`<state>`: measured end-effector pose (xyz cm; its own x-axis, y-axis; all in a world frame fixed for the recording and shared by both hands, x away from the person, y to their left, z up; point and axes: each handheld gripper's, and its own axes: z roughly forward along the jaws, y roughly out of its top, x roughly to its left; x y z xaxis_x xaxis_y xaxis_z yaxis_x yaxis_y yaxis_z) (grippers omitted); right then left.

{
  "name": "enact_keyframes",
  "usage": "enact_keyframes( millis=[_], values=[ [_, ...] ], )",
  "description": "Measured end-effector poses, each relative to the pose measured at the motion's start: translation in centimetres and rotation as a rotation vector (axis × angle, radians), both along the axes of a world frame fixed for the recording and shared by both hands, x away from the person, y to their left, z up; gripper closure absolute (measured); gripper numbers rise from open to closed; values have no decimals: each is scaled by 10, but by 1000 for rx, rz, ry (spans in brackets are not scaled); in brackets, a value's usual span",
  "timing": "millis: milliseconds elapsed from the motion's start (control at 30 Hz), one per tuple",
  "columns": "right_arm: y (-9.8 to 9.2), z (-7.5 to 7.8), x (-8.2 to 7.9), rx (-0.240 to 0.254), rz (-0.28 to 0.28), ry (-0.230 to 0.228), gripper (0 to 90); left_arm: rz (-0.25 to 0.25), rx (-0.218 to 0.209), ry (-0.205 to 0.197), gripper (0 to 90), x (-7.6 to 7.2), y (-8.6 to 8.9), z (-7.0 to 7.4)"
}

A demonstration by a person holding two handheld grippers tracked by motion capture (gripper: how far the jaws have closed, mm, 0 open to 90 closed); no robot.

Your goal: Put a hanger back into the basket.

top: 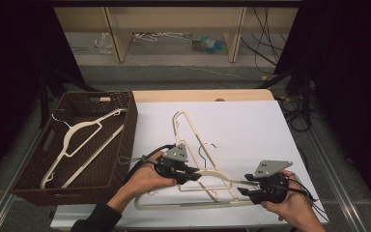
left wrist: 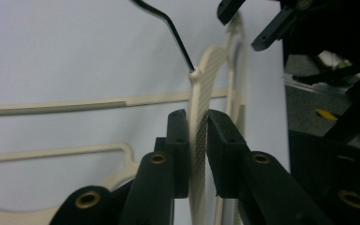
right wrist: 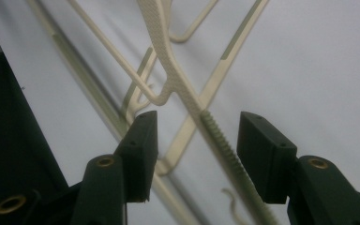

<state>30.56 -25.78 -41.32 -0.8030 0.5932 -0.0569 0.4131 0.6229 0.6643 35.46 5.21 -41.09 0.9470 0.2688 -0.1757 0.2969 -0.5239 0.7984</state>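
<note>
Centrally, cream plastic clothes hanger with a dark wire hook (top: 216, 176) sits over the near part of the white table top (top: 251, 125), its shoulder lifted between the two grippers. Left gripper (top: 196, 172), held in the person's left hand (top: 145, 180), is clenched on the hanger's textured shoulder just below the hook; in the left gripper view both black jaws press against the cream strip (left wrist: 198, 140). Right gripper (top: 241, 186), in the right hand (top: 290, 205), is released: its jaws stand apart on either side of the hanger's ribbed arm (right wrist: 220, 140), not touching it. A second cream hanger (top: 188, 135) lies flat on the table beneath and behind the first. Left of the table, a dark brown woven basket (top: 125, 104) holds a white hanger (top: 84, 145). Cables (top: 265, 29) trail on the floor beyond.
</note>
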Motion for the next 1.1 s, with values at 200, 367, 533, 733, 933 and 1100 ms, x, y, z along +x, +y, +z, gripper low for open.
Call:
enact_keyframes(
  millis=[200,367,533,733,933,1100],
  values=[
    [-4,10,0,74,-33,-26,422,42,-46,21,858,-14,5,5],
    [-6,16,-2,134,-70,-60,357,123,-54,-7,859,-11,15,10],
    [-10,15,-1,162,-106,-92,341,158,-71,2,859,-8,23,15],
    [-9,5,-7,174,-97,-82,337,227,-148,15,858,-6,41,32],
    [-7,-9,-10,162,-90,-35,334,281,-239,38,858,-7,55,48],
    [-6,-10,-12,156,-81,-40,334,312,-297,65,859,-12,68,64]
  ],
)
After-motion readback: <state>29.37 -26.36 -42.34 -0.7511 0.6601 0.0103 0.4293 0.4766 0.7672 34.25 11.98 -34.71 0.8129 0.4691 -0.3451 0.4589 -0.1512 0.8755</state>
